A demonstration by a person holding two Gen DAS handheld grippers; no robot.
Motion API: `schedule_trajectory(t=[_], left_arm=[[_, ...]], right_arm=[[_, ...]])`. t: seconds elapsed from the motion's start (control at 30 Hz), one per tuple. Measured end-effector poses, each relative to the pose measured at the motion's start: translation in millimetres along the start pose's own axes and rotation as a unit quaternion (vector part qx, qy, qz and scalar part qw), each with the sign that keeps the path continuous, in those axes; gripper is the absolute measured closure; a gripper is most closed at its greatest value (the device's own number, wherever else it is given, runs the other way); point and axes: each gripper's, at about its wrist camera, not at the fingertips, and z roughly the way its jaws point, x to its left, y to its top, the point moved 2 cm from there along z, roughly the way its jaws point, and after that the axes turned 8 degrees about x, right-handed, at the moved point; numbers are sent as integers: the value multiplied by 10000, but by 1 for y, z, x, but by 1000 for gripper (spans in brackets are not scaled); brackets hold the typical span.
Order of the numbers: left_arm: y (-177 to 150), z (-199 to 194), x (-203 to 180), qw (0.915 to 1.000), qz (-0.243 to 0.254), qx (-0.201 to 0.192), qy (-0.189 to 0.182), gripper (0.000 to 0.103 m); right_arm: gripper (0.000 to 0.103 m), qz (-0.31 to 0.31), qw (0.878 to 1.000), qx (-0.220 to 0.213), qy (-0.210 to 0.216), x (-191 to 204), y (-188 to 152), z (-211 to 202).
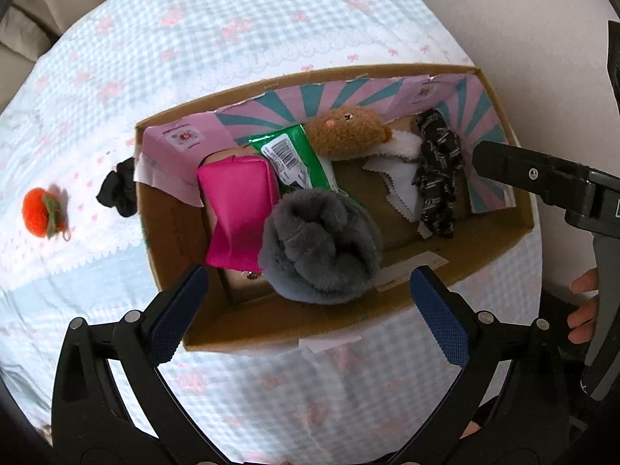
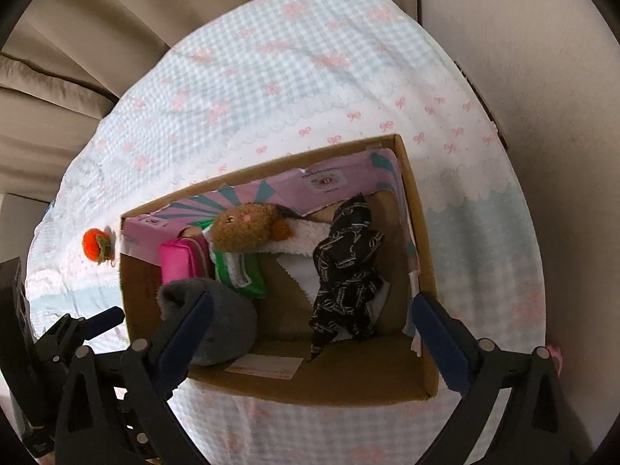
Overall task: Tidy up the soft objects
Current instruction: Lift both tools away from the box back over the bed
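We see soft, even daylight with faint shadows and no glare; strong fisheye bending curves both views, dark vignettes fill the corners; the checked cloth blurs toward the edges.

A pale blue gingham cloth with pink bows is spread over the surface. Beige cushioned upholstery is seen behind, softly daylit.

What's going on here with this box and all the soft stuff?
A person is sorting soft things into a cardboard box on a gingham-covered surface. Both claws, left claw and right claw, hang open over it, holding nothing. Inside lie a grey furry item, pink pouch, green packet, brown plush and black patterned cloth. An orange felt fruit and a small black item remain outside.
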Motion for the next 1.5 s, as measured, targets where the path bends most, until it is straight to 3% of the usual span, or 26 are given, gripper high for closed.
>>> schedule_trajectory(t=[0.3, 0.5, 0.73, 1.0, 1.23, 1.5], left_arm=[[-24, -48, 5, 9991, 30, -419, 26, 0], [-60, -106, 15, 9946, 10, -1014, 228, 0], [-116, -173, 36, 9819, -216, -1821, 475, 0], [-186, -230, 74, 9597, -745, -2603, 754, 0], [-244, -257, 124, 9402, -1270, -3037, 880, 0], [-272, -269, 190, 9290, -1416, -3278, 969, 0]], right_arm=[[1, -235, 9988, -407, -160, 27, -18, -48], [1, -602, 9919, -1020, -470, 62, -48, -98], [1, -1138, 9779, -1656, -584, 116, -95, -151], [1, -1682, 9560, -2372, -382, 176, -151, -188], [1, -1863, 9400, -2842, -321, 214, -191, -194], [1, -1822, 9393, -2903, -177, 265, -204, -179]])
